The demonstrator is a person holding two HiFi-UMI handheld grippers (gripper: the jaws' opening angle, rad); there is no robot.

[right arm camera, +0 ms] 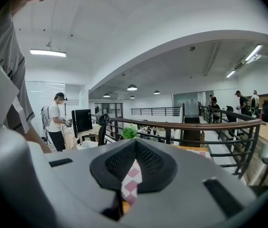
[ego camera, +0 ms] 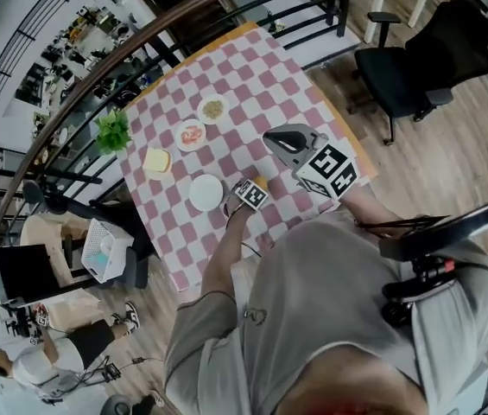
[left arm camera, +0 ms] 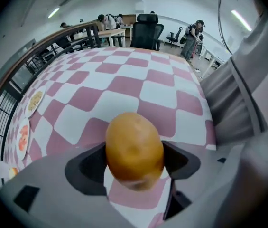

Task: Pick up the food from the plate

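Left tongs (left arm camera: pixel 134 159) clamped on golden-brown oval food (left arm camera: pixel 134 144). Pink-checked counter (left arm camera: pixel 138 87) behind. Two plates (left arm camera: pixel 33 103) near counter's left edge.

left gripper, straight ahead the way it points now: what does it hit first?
Likely nothing but bare checked cloth: the left gripper, shut on the food, points across it, plates off to its left. Depth unclear.

Open-plan office: swivel chair (ego camera: pixel 421 54), monitor (right arm camera: pixel 81 119), strip lights (right arm camera: pixel 48 52), mezzanine railing (right arm camera: pixel 186 125)

Smooth matt food (left arm camera: pixel 134 151), checked cloth tablecloth (left arm camera: pixel 138 80), wooden floor (ego camera: pixel 451 162)
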